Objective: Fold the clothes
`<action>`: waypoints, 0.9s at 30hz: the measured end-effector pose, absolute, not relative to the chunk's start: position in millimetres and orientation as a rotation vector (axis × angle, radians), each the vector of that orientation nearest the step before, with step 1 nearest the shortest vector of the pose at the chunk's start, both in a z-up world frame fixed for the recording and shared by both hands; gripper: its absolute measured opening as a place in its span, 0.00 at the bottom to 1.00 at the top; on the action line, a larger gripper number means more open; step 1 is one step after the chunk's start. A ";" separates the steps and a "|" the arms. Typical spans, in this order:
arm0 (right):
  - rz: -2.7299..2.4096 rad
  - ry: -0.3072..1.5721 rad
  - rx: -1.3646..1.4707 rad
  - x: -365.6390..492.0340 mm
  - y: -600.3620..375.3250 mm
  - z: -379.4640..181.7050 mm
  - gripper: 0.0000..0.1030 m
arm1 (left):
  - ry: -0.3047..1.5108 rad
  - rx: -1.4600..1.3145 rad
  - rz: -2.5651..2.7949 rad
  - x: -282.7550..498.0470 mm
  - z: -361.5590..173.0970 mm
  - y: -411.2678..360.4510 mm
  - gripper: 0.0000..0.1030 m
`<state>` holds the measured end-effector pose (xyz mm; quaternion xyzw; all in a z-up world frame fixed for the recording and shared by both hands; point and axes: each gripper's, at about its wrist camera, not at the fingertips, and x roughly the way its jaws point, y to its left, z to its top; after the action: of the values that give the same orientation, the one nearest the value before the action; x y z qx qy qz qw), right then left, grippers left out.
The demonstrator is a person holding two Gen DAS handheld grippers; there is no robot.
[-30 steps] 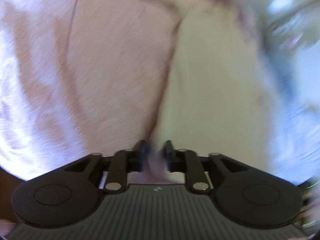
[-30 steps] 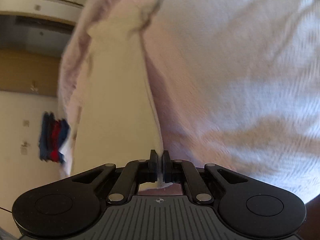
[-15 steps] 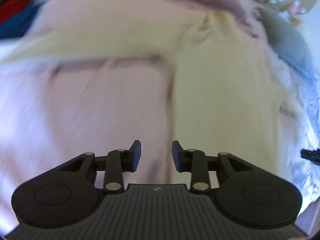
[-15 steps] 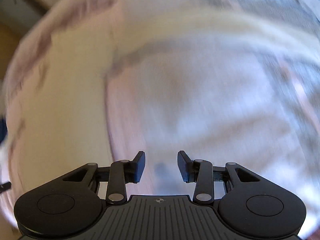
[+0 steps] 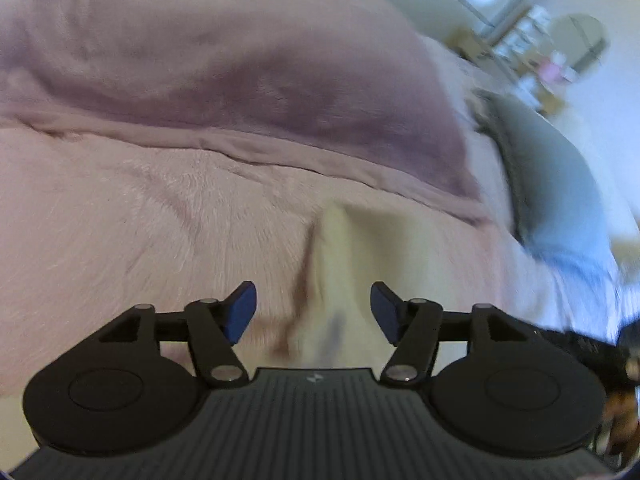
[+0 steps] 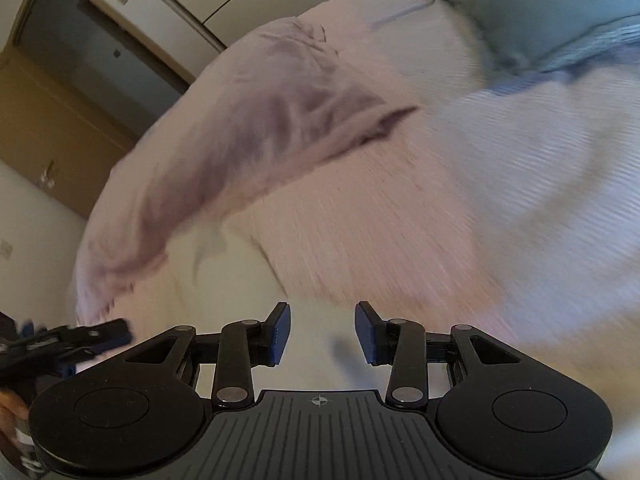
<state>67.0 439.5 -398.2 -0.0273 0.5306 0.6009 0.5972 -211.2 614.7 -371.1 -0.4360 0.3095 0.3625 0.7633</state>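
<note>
Both my grippers stand empty over the pale pink garment (image 5: 132, 248) spread flat on the bed.

My left gripper (image 5: 313, 307), whose jaws have just been opening, now holds them wide apart with nothing between; a second ago its pads pinched a fold of the cloth, which hung close before the lens, and now the cloth lies below with a cream panel (image 5: 352, 248) running under the gap and a mauve blanket (image 5: 224, 80) beyond. My right gripper (image 6: 322, 332) has likewise just parted its jaws, which were clamped on the fabric edge a second ago and now stand half open and bare. In its view the garment (image 6: 400, 216) lies released on the bed, blurred, with a grey pillow (image 6: 520, 4) at far right.
</note>
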 end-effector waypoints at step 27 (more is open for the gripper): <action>1.730 1.504 -0.044 43.8 539.0 -447.8 0.04 | 0.573 -0.716 0.573 -243.6 -411.8 545.1 0.05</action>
<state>43.8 539.0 -447.8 -0.0177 0.5976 0.6878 0.4117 -243.6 545.1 -411.8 -0.3407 0.2726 0.2727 0.8575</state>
